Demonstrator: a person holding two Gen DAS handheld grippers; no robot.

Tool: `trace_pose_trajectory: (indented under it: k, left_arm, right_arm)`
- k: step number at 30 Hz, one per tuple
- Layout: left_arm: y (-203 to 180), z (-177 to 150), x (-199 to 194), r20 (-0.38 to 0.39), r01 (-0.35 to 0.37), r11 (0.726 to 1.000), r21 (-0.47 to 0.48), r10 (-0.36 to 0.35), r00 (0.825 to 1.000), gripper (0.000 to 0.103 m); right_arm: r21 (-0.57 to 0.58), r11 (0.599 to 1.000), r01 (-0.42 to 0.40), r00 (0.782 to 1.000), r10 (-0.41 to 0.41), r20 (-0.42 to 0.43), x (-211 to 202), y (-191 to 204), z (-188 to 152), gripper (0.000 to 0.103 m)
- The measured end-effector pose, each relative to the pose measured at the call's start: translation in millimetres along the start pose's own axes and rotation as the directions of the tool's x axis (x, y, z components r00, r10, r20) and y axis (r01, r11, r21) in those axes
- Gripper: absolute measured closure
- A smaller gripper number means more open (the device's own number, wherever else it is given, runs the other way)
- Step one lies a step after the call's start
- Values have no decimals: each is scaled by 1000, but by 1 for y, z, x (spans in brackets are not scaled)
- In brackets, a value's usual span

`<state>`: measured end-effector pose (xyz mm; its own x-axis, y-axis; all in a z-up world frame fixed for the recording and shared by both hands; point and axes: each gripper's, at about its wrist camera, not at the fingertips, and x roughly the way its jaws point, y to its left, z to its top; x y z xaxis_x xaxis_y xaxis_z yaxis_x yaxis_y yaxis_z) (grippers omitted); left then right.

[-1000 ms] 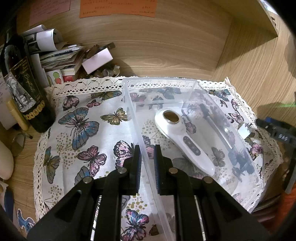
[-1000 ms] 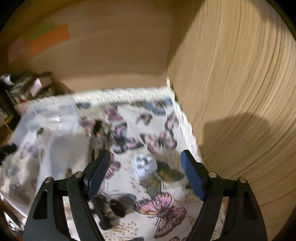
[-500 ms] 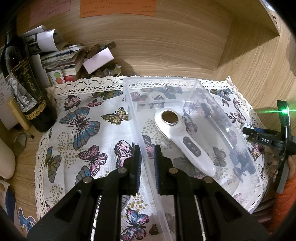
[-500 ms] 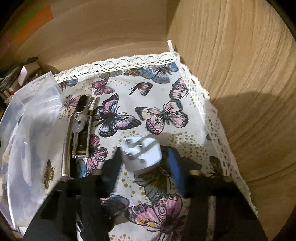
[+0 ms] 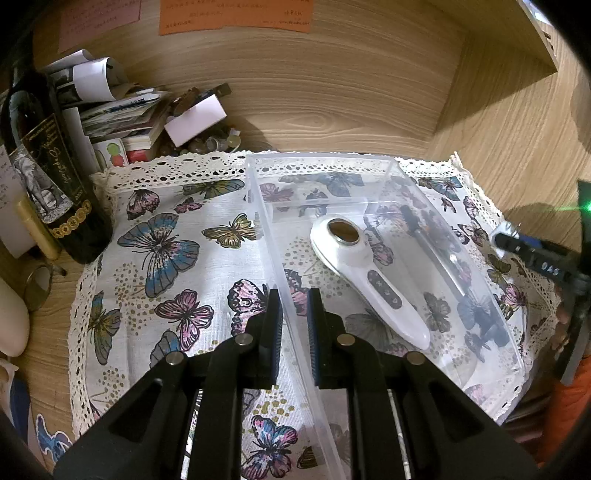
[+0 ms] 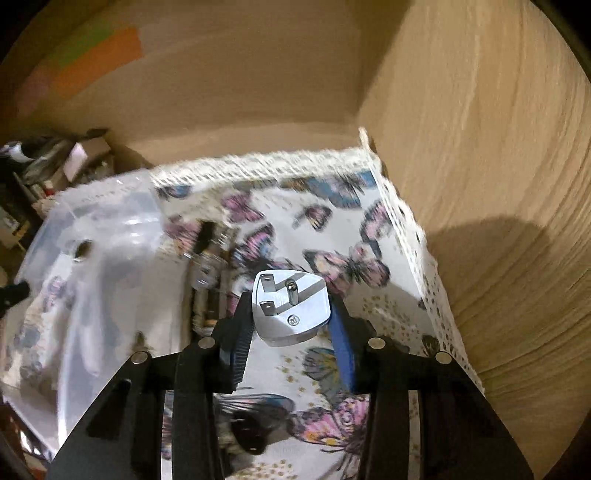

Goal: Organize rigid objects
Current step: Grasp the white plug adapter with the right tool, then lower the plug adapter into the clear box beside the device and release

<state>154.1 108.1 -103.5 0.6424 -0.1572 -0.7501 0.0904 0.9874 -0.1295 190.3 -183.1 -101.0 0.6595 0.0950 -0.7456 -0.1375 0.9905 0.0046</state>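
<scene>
The left tongs (image 5: 294, 325) clamp the near wall of the clear bin (image 5: 458, 258), which holds a white device (image 5: 369, 284). The right tongs (image 6: 291, 332), just closed, grip a white plug (image 6: 291, 308) above the butterfly cloth (image 6: 325, 229).

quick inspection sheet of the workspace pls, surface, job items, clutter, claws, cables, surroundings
surface: butterfly-print cloth with lace edging on a wooden desk.
job's things: clear plastic bin on the cloth, holding a white handheld device; white plug adapter, prongs toward the camera, lifted off the cloth; dark metal-trimmed item lying beside the bin, blurred.
clutter: dark wine bottle and a pile of papers at the back left.
claws: left claw shut on the bin's side wall; right claw shut on the adapter after just closing.
cables: nothing seen.
surroundings: wood panel walls, orange note on the back one.
</scene>
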Motion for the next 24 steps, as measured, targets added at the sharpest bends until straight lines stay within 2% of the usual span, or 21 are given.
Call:
trace_pose_trajectory:
  k: [11, 18, 24]
  left_arm:
    - [-1, 0, 1, -2, 5, 1000, 1, -5, 1000, 91]
    - [-1, 0, 1, 0, 10, 1000, 6, -10, 1000, 91]
    - [0, 0, 0, 1, 16, 1000, 9, -16, 1000, 91]
  right_arm:
    - [-127, 986, -110, 985, 125, 118, -35, 57, 27, 67]
    - [-202, 964, -175, 970, 203, 132, -42, 91, 34, 67]
    - [-260, 943, -209, 967, 238, 88, -31, 115, 34, 66]
